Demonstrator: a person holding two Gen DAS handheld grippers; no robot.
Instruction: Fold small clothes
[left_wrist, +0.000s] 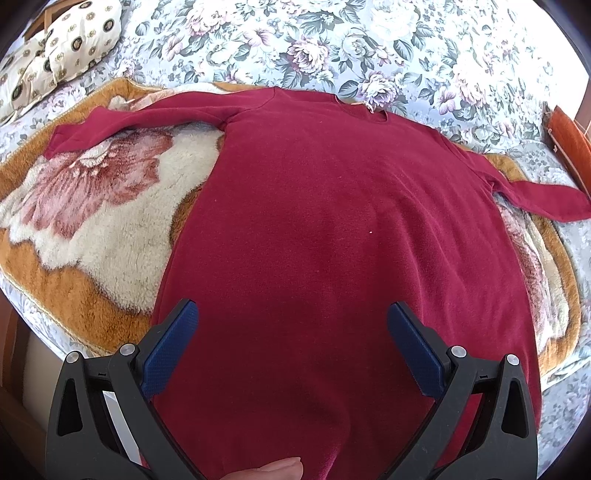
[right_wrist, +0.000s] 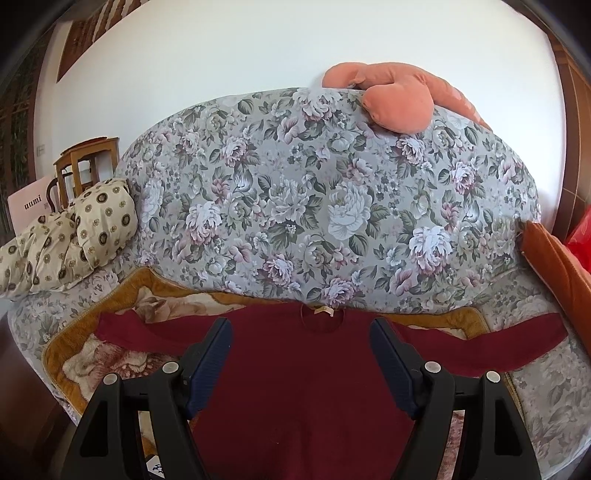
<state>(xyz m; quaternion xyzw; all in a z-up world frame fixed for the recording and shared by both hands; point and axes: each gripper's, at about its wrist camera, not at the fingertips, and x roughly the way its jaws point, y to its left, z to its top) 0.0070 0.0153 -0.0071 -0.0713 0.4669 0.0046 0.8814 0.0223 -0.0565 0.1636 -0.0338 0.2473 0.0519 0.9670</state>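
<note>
A dark red long-sleeved knit top (left_wrist: 332, 221) lies flat mid-frame on a fluffy orange floral blanket (left_wrist: 92, 236). My left gripper (left_wrist: 293, 317) and right gripper (right_wrist: 301, 332) hover with jaws spread, empty.

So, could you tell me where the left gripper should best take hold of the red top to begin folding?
Probably the left sleeve's cuff: it lies flat and stretched out over the blanket. The open left gripper could come from the outer side and pinch that loose edge.
</note>
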